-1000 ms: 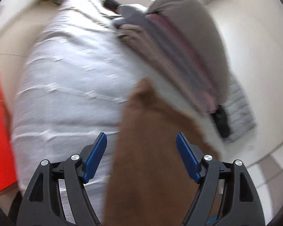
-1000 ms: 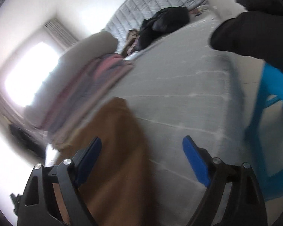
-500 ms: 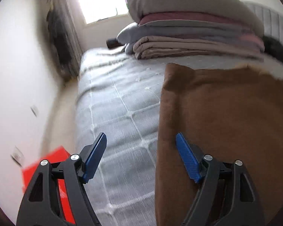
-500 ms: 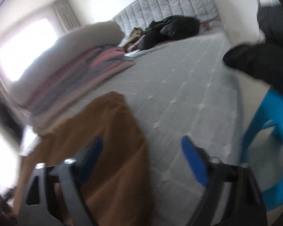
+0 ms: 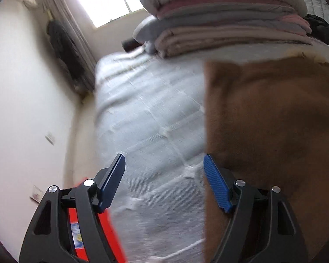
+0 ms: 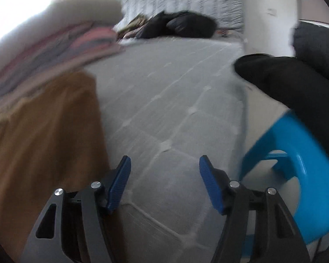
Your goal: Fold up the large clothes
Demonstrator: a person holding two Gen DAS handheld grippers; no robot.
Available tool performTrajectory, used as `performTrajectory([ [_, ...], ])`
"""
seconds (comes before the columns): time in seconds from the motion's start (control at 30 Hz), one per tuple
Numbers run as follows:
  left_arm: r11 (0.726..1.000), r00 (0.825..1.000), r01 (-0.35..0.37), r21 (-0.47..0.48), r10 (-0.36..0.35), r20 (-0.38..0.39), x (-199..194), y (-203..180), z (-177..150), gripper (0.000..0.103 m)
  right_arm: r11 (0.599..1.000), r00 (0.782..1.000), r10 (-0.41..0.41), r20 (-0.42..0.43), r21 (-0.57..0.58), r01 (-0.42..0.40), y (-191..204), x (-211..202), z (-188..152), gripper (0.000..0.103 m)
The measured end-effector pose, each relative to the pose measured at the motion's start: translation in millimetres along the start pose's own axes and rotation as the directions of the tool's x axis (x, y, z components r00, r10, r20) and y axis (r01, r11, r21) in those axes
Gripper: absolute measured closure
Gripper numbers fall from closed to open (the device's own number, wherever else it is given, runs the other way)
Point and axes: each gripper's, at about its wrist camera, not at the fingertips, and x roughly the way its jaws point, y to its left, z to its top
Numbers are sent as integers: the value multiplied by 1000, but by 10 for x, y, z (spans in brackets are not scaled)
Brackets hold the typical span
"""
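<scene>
I see my left claw (image 5: 164, 182) open, nothing in it | my right claw (image 6: 164, 182) opening, empty | brown cloth (image 5: 269, 120) lies flat on the bed (image 6: 175, 92), near its front edge

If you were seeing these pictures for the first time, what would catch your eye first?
A big brown garment lies on the grey quilted bed, beside the open left gripper. Behind it rises a stack of folded bedding. A bright blue stool stands by the bed's edge, near the right gripper.
</scene>
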Motion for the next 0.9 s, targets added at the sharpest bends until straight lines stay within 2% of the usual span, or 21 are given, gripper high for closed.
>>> performTrajectory([
  [0.03,998,998,-61,-5,61,33,-91,45,37,32,1000,1000,-10,24,-2,10,-35,-95,46,32],
  [0.07,996,993,-82,-28,84,78,-225,95,87,30,1000,999,0,51,4,0,-75,-231,132,29],
  [0.1,996,991,-64,-56,70,118,-327,119,135,27,999,996,37,78,24,-39,-103,-371,241,23],
  [0.13,995,984,-16,-98,33,173,-491,136,191,20,996,992,72,104,42,-77,-97,-483,333,15],
  [0.17,991,975,38,-129,-9,223,-662,119,236,16,990,984,119,136,58,-127,-60,-597,444,13],
  [0.23,983,955,92,-157,-43,294,-832,33,322,15,973,959,215,183,49,-228,144,-761,658,7],
  [0.27,975,936,152,-160,-90,340,-897,-70,392,13,961,945,265,192,31,-275,282,-792,752,7],
  [0.33,962,917,235,-141,-172,360,-852,-257,510,12,938,918,343,200,-20,-347,619,-730,851,7],
  [0.4,951,911,285,-120,-229,343,-650,-505,635,12,917,899,398,183,-74,-391,983,-492,857,7],
  [0.47,949,926,301,-98,-266,267,-327,-701,706,12,916,907,395,148,-131,-378,1337,-230,780,7],
  [0.53,945,942,307,-117,-284,178,20,-796,728,12,933,946,311,98,-224,-283,1665,180,655,7],
  [0.57,930,943,329,-162,-315,104,262,-801,729,12,938,965,257,46,-254,-237,1786,411,579,7],
  [0.6,922,944,330,-202,-326,54,442,-783,729,12,947,976,213,-48,-237,-218,1835,698,591,7],
  [0.63,912,940,339,-230,-341,34,555,-762,737,12,956,978,202,-49,-208,-208,1803,760,658,7],
  [0.7,898,935,347,-270,-354,25,660,-711,759,12,975,981,196,7,-109,-194,1604,778,822,7],
  [0.73,893,933,352,-281,-360,28,659,-689,756,12,976,979,205,-9,-74,-205,1537,796,848,7],
  [0.8,874,918,389,-290,-393,45,548,-619,720,12,968,968,249,-26,11,-249,1385,750,836,7],
  [0.83,855,904,421,-304,-425,58,450,-527,709,12,957,958,288,7,39,-288,1322,575,786,7],
  [0.87,827,885,458,-326,-461,74,397,-454,699,12,942,943,330,36,48,-332,1289,381,759,7],
  [0.9,782,858,502,-370,-506,95,291,-290,671,12,929,929,366,49,43,-369,1270,203,714,7],
])
